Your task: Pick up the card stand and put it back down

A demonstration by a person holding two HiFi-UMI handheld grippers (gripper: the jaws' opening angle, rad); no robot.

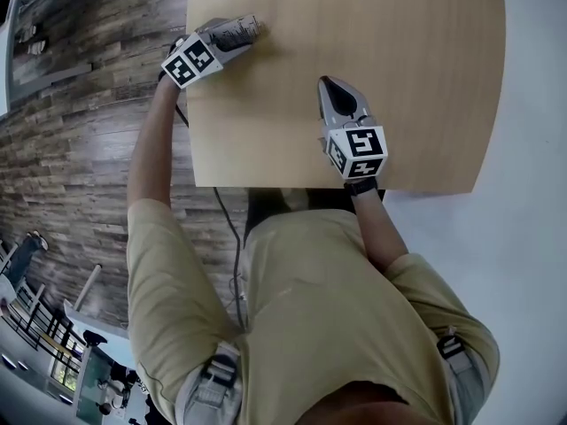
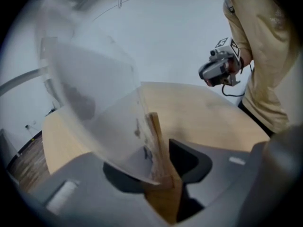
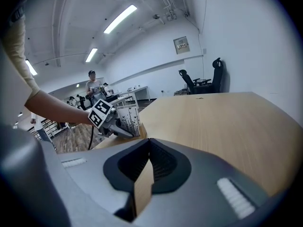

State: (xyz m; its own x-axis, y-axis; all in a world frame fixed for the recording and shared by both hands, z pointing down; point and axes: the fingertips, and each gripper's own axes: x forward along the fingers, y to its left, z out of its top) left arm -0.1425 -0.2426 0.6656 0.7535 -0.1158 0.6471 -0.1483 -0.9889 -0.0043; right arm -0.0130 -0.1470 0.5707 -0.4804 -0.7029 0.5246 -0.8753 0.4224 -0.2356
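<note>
The card stand (image 1: 241,32), a clear upright sheet printed with dark marks on a thin wooden base, stands near the left edge of the wooden table (image 1: 399,42). My left gripper (image 1: 251,32) reaches in from that edge. In the left gripper view the stand (image 2: 157,145) sits between the jaws of the left gripper (image 2: 158,174), which stand a little apart from it, open. My right gripper (image 1: 328,83) hovers low over the table's near middle, its tips together and empty. In its own view the right gripper (image 3: 149,143) faces the stand (image 3: 127,118) and the left gripper (image 3: 111,122).
Dark plank floor (image 1: 80,104) lies left of the table and pale floor (image 1: 532,149) to the right. A cable (image 1: 226,211) runs from the left gripper down past the table's near edge. Office chairs (image 3: 203,82) stand far beyond the table, with people at desks (image 3: 92,91).
</note>
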